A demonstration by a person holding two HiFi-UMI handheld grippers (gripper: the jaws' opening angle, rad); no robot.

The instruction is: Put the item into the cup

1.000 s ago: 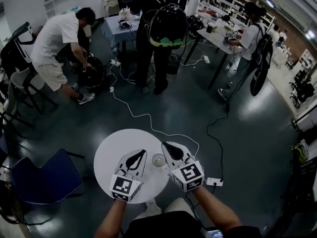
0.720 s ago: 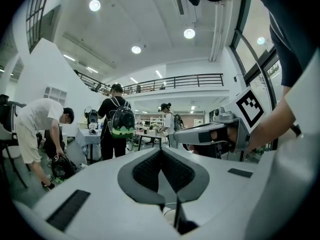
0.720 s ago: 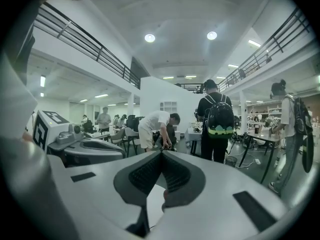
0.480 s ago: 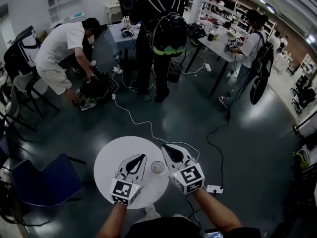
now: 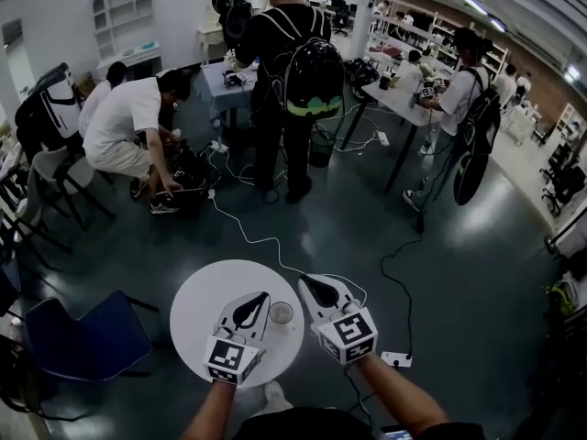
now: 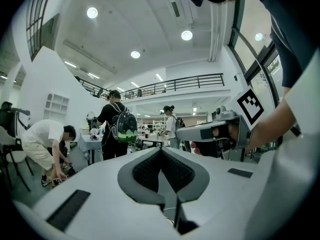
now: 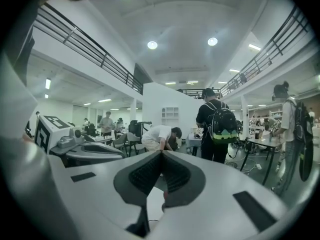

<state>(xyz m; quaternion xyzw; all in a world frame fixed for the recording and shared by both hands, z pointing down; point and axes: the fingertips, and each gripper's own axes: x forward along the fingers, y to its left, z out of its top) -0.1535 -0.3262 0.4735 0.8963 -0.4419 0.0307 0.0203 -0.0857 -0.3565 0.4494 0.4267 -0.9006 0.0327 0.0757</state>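
Clear-walled and small, the cup [image 5: 281, 313] stands on the round white bench [image 5: 197, 301] between the two tools. It is just right of the left tool [image 5: 264, 295] and just left of the right tool [image 5: 304, 279], beside their jaws and apart from both. What lies inside it is too small to make out.

The left tool's jaws are pressed together at the tips, with nothing between the ribbed pads. The right tool's jaws are likewise closed tip to tip. Low in the slot behind its pads a reddish speck [image 7: 164, 194] shows, but it cannot be told whether this is the item. Both tools hover over the near half of the bench, pointing away from the person.

Left of the left tool is a blue chair [image 5: 87, 333]. Ahead of both tools a white cable [image 5: 240, 220] trails across the dark floor toward a standing person with a black backpack [image 5: 312, 76].
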